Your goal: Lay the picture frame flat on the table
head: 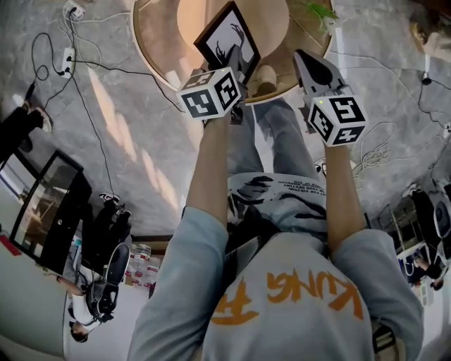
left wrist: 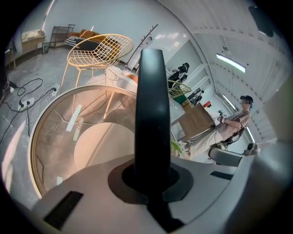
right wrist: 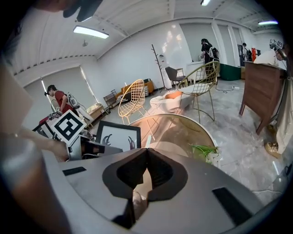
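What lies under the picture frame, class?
Below the picture frame sits the round glass table, its pale base visible through the glass. The left gripper hides the frame's lower corner.

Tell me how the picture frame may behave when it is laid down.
Probably stiff: the picture frame shows straight edges though the left gripper grips it only near one edge. Held so, it may swing or slip. The table top looks like glass, so contact could be hard and slippery.

Picture frame [head: 227, 37]: top middle, tilted, over your round table [head: 151, 49].
Left gripper [head: 238, 65]: you hold the frame's low edge.
Right gripper [head: 310, 67]: upper right, near the table's rim.
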Demonstrator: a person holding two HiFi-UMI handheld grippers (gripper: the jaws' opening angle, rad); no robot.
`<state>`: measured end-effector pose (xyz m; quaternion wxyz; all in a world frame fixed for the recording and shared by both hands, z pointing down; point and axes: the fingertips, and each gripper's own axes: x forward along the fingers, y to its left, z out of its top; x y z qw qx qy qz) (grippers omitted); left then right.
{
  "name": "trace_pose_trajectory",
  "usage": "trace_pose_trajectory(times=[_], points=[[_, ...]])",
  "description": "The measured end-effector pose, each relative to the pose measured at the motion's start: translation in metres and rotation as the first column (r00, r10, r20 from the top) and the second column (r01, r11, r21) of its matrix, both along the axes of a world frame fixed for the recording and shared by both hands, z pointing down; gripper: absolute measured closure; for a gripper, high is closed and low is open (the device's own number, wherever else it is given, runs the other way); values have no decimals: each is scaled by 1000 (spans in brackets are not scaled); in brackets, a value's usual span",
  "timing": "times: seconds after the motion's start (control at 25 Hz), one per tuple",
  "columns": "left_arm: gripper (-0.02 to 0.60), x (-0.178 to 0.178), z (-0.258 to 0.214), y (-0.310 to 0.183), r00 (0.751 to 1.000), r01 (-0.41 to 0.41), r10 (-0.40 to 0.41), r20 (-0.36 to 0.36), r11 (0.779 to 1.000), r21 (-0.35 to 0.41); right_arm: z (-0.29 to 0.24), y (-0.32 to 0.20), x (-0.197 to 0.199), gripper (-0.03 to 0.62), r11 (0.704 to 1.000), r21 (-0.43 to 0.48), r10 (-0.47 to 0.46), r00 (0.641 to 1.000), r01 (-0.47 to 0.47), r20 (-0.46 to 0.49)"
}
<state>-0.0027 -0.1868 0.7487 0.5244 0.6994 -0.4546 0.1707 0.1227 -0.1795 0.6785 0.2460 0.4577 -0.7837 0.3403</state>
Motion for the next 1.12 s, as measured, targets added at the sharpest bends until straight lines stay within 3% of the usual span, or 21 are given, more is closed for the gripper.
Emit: trace_pose_trajectory(times=[0.4,0.68,1.12], points=[[555,17,36,-27,983,-48,47,-180,999,-1,39,6,-8,597,999,-33,-19,1000,18,-15],[555,21,58,-44,959,-57,38,-281,997,-60,51,-3,-10,597,999,-32,-33,999,32,-37],[514,13,79,-59,984,-126,110,-142,986,-111,56,2,-26,597,997,-46,-70,996,68,-49]])
